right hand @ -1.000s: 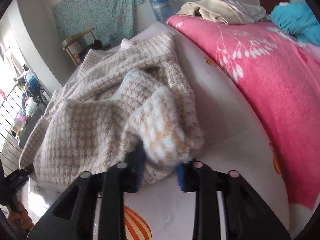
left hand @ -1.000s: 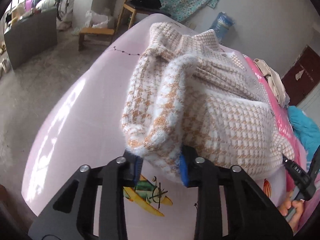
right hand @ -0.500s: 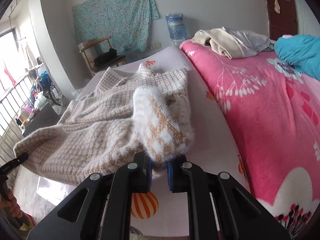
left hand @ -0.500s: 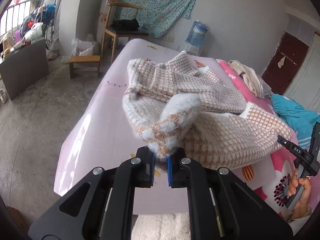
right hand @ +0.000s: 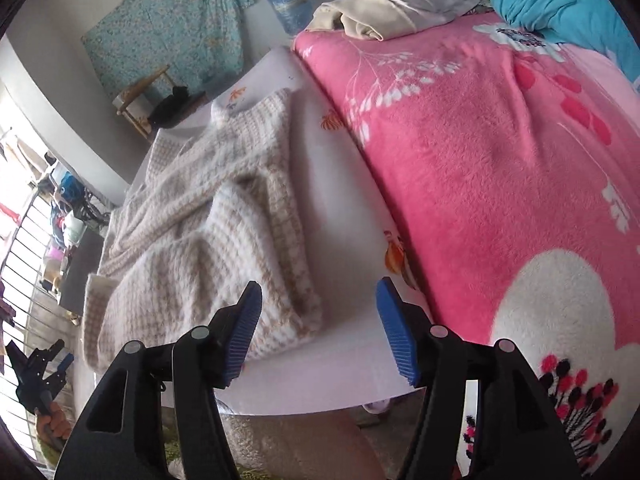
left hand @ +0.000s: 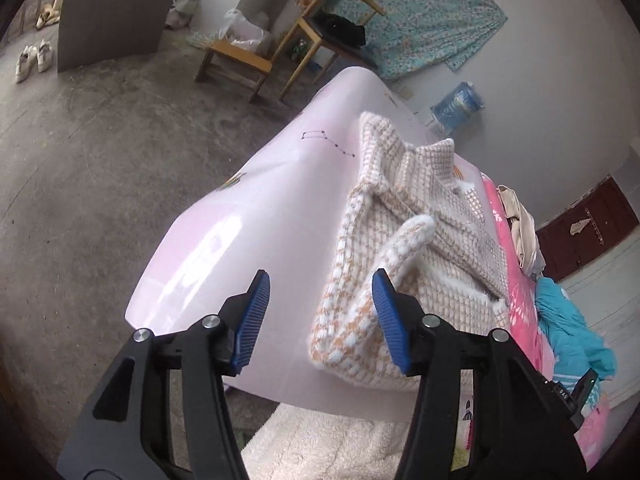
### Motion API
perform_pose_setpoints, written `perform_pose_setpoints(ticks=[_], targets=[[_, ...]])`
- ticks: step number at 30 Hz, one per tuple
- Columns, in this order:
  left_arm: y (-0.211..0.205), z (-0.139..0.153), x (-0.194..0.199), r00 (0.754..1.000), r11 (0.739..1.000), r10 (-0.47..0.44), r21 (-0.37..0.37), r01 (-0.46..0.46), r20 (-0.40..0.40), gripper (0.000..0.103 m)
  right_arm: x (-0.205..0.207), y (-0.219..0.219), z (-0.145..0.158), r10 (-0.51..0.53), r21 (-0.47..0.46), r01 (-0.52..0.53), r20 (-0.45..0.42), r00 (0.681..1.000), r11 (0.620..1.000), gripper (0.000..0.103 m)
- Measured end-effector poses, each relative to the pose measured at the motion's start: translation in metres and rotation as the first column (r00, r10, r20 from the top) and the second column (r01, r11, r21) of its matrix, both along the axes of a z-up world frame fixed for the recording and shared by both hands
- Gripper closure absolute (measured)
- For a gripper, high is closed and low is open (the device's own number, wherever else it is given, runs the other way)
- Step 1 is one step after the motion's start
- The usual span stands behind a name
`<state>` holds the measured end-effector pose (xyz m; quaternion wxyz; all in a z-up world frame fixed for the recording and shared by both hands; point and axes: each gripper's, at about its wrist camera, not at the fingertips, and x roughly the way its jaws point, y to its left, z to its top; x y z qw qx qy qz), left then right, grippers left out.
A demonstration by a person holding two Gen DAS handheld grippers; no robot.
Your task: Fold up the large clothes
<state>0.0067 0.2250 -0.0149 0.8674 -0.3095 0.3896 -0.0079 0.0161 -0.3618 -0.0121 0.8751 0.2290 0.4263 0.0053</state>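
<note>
The left gripper [left hand: 320, 320] and the right gripper [right hand: 318, 326] both point steeply downward, their 2 blue-padded jaws opening with nothing pinched between them, while a hand [right hand: 54, 424] grasps the left gripper's handle.

The left tongs' [left hand: 320, 316] right finger hides the sweater's [left hand: 416, 264] corner.
</note>
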Motion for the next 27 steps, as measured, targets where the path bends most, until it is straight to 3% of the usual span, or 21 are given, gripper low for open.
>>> perform_pose_setpoints(ticks=[4,9,11,14,16,18,20,21,24,27], targets=[[-0.051,0.017,0.03,0.979,0.979,-0.194,0.072,0.189,0.058,0.052,0.036,0.049,0.011,0.214,0.037,-0.217,0.071,0.974,0.975,0.045],[-0.122,0.01,0.07,0.915,0.901,-0.404,0.175,0.396,0.01,0.051,0.079,0.09,-0.004,0.359,0.051,-0.361,0.045,0.932,0.931,0.045],[-0.128,-0.004,0.083,0.917,0.897,-0.397,0.196,0.396,-0.036,0.049,0.09,0.089,-0.016,0.359,0.063,-0.359,0.011,0.933,0.931,0.045],[-0.102,-0.026,0.096,0.955,0.935,-0.275,0.2,0.293,-0.114,0.049,0.102,0.071,-0.036,0.275,0.002,-0.276,-0.08,0.958,0.961,0.045],[-0.08,-0.031,0.095,0.969,0.962,-0.221,0.137,0.235,-0.111,0.049,0.105,0.053,-0.044,0.248,0.081,-0.241,-0.101,0.963,0.967,0.045],[-0.078,-0.024,0.092,0.971,0.963,-0.22,0.137,0.232,-0.096,0.049,0.105,0.05,-0.039,0.24,0.101,-0.23,-0.103,0.965,0.968,0.045],[-0.088,-0.013,0.088,0.964,0.949,-0.253,0.175,0.264,-0.08,0.045,0.104,0.06,-0.028,0.263,0.032,-0.261,-0.089,0.961,0.965,0.045],[-0.093,-0.009,0.087,0.955,0.941,-0.29,0.16,0.297,-0.063,0.045,0.103,0.068,-0.023,0.296,0.027,-0.294,-0.07,0.953,0.955,0.045],[-0.12,-0.002,0.084,0.916,0.907,-0.4,0.123,0.402,-0.044,0.045,0.103,0.092,-0.019,0.412,0.067,-0.409,-0.035,0.911,0.91,0.045],[-0.15,-0.014,0.086,0.899,0.864,-0.415,0.249,0.438,-0.14,0.052,0.109,0.112,-0.03,0.443,0.029,-0.442,-0.076,0.893,0.896,0.045]])
